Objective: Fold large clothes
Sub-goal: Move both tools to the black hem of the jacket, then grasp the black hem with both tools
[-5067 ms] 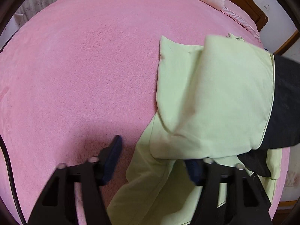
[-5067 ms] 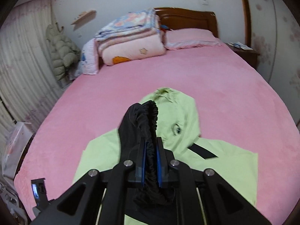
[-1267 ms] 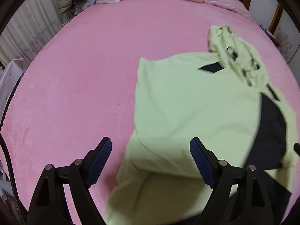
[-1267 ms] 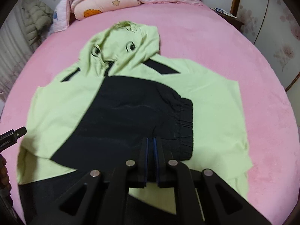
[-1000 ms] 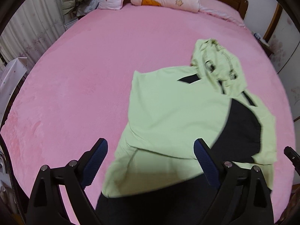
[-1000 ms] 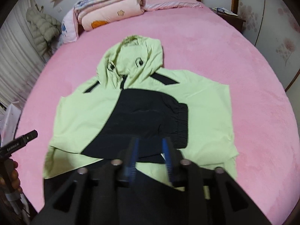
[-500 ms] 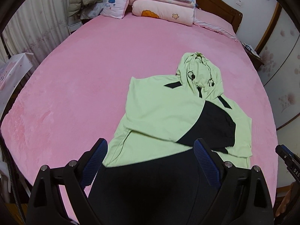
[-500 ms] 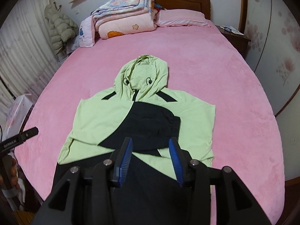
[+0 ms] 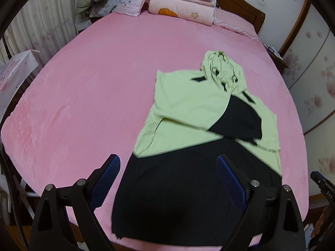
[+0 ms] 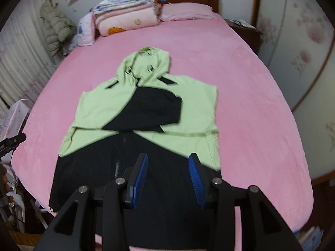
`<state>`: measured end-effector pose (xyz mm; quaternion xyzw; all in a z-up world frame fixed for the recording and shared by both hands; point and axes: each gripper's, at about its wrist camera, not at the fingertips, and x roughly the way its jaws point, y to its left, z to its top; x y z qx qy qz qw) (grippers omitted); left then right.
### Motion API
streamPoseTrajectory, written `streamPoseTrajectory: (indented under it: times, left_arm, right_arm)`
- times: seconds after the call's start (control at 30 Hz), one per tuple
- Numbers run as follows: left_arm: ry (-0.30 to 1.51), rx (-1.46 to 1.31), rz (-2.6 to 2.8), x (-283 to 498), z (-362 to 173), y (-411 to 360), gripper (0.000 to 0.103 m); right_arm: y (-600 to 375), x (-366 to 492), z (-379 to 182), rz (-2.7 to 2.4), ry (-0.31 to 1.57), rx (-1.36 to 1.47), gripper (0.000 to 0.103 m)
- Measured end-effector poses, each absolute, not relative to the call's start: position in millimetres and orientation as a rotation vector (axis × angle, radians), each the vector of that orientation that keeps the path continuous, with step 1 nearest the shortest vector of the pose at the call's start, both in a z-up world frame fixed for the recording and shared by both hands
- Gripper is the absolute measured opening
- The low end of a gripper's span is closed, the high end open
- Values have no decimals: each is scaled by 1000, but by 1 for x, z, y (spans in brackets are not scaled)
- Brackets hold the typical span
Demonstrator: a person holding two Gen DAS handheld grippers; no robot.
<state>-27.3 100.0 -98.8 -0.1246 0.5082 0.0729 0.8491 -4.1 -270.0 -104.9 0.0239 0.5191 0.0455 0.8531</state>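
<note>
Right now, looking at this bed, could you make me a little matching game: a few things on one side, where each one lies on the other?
Things:
1. hood
2. black sleeve
3. folded quilts
4. puffy coat

Places:
A. folded across the jacket's chest
B. hanging by the curtain
C. stacked at the headboard
D. at the jacket's far end, toward the pillows

Pairs: 1-D, 2-A, 3-C, 4-B

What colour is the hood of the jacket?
Light green hood, clearest in the right wrist view.
</note>
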Motion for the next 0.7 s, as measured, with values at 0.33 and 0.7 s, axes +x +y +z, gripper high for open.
streamPoseTrajectory:
  times: [0.33, 0.7]
  left_arm:
    - [1212, -256, 65, -100, -186, 143, 92]
    - [1325, -306, -24, -125, -287, 176, 76]
  right_arm:
    - [-277, -80, -134, 34, 1140, 92, 41]
    - [-275, -129, -161, 4, 1183, 126, 41]
